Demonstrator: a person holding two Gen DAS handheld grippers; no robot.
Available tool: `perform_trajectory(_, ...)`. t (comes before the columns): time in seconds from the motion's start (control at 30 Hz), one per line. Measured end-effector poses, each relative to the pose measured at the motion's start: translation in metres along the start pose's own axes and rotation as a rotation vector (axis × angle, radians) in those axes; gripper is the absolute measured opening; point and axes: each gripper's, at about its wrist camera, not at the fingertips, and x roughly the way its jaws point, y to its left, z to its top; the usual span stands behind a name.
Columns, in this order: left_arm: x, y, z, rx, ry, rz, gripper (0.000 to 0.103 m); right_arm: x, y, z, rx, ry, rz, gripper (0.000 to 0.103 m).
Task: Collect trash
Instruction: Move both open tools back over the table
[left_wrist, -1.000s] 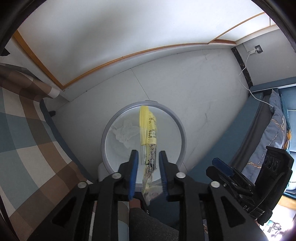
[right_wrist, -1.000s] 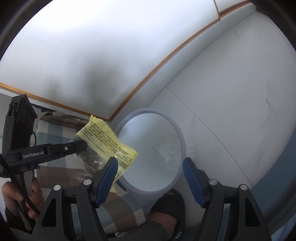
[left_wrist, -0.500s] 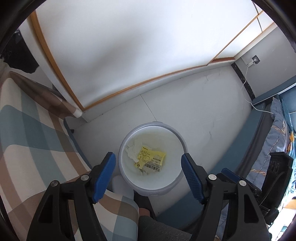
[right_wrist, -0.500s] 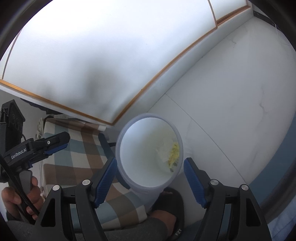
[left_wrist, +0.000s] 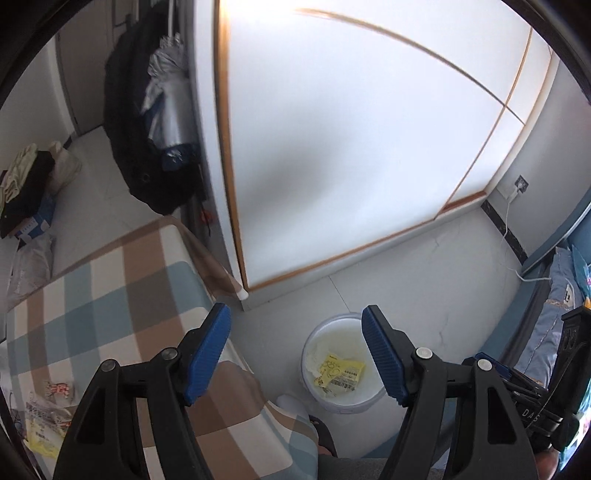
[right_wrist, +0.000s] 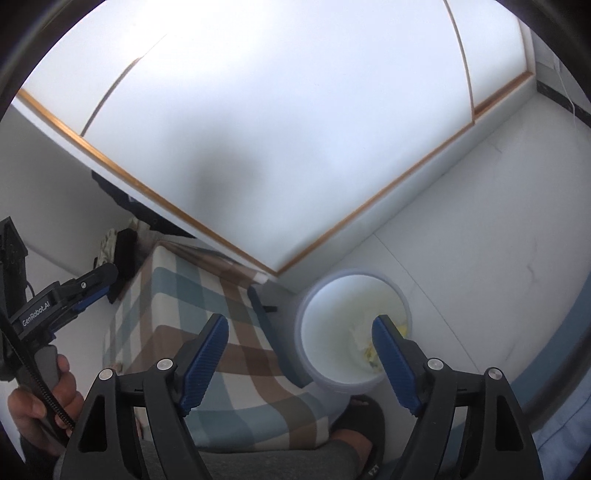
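Note:
A white round bin (left_wrist: 346, 400) stands on the floor beside the checked table. A yellow wrapper (left_wrist: 341, 373) lies inside it on crumpled white paper (left_wrist: 314, 360). My left gripper (left_wrist: 295, 354) is open and empty, high above the table edge and the bin. My right gripper (right_wrist: 299, 356) is open and empty above the table corner; the bin (right_wrist: 306, 350) lies just right of centre there, with yellow wrapper (right_wrist: 402, 328) showing inside. More wrappers (left_wrist: 46, 417) lie on the table at the lower left of the left wrist view.
The checked cloth table (left_wrist: 122, 295) fills the left. A white wardrobe (left_wrist: 351, 147) stands behind. Dark clothes (left_wrist: 147, 129) hang at the back left. A blue bed (left_wrist: 554, 314) is on the right. My foot (right_wrist: 364, 417) is beside the bin.
My left gripper opened and dropped the yellow wrapper into the bin, then rose and swung left toward the table. The right gripper also rose and stayed open.

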Motion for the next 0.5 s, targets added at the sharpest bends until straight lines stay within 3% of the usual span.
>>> perform_trajectory(0.2, -0.054, 0.036, 0.0, -0.068, -0.136, 0.031, 0.071, -0.032, 0.065, 0.005, -0.11, -0.071, 0.078, 0.083)
perform_trajectory(0.33, -0.085, 0.06, -0.008, -0.099, -0.225, 0.087, 0.079, -0.047, 0.106, 0.001, -0.182, -0.099, 0.124, 0.083)
perform_trajectory(0.5, -0.119, 0.093, -0.021, -0.135, -0.292, 0.138, 0.08, -0.059, 0.159, -0.009, -0.27, -0.124, 0.189, 0.086)
